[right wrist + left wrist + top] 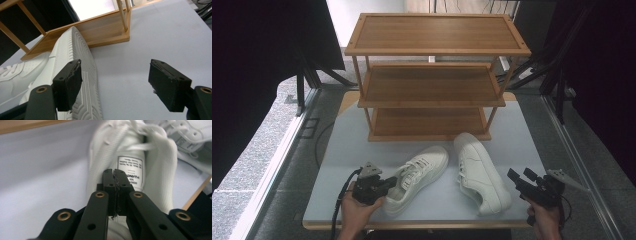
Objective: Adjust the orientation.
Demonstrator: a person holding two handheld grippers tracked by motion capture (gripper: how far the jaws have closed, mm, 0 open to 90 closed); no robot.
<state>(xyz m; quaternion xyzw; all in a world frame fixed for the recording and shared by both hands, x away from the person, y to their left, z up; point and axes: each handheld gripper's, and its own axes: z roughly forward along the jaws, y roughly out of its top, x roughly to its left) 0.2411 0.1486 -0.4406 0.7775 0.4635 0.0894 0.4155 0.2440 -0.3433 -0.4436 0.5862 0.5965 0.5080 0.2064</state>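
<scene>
Pinching the left shoe's [417,177] heel, left fingers [388,184] near table edge [412,223].

Three-tier wooden shoe rack [432,82] on grey table [522,130]

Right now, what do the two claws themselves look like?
Both are black handheld units. The left claw has a grey three-cornered plate on top and a black cable trailing off. Its arms carry brass-ringed holes. The right claw has the same plate, with worn, chipped black pads.
</scene>
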